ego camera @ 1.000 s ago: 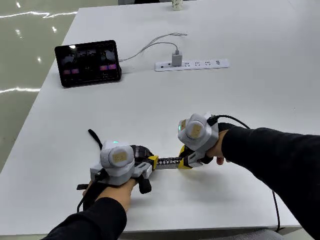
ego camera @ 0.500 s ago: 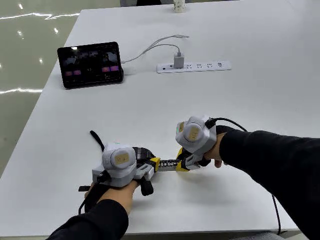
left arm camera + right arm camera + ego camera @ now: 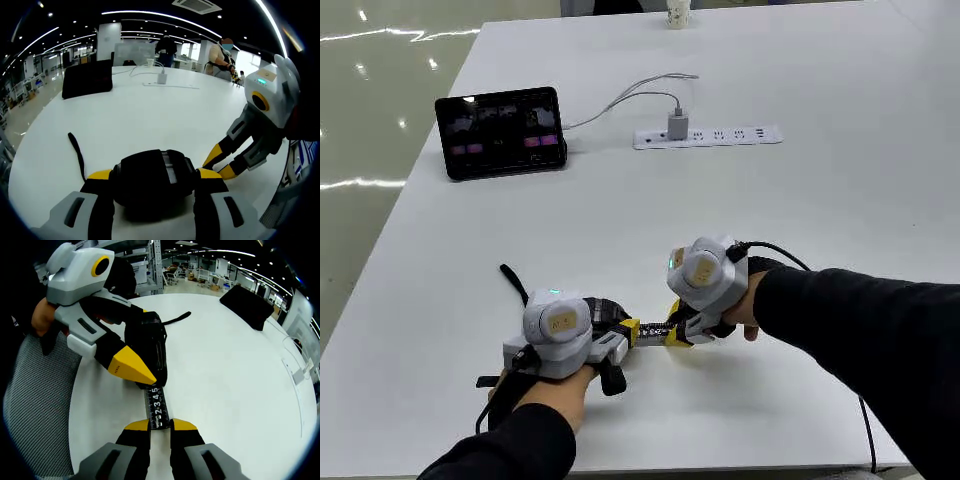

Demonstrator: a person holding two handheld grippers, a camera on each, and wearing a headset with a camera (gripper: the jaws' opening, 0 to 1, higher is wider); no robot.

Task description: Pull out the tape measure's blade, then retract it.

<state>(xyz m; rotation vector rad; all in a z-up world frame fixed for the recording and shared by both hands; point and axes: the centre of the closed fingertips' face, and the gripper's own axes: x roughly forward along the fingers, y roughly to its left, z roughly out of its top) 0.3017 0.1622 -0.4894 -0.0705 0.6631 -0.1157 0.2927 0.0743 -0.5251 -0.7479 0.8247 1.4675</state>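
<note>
I am gripping the black tape measure (image 3: 150,347) with my left hand-held gripper (image 3: 155,176), whose yellow-tipped jaws are closing on either side of the case. The case is sitting on the white surface (image 3: 800,200) near its front edge. Its black strap (image 3: 512,280) is trailing away across the surface.

My right hand-held gripper (image 3: 161,425) is pinching the end of the blade (image 3: 156,405), its jaws almost together with only the blade between them. A short stretch of blade is showing between the case and those jaws, lying flat, with the numbers 2 to 5 readable on it. The two hand-held grippers are pointing at each other, close together.

Farther back, a dark tablet (image 3: 501,130) is standing near the left edge, and a white power strip (image 3: 708,135) is lying to its right with a charger (image 3: 678,124) plugged in.
</note>
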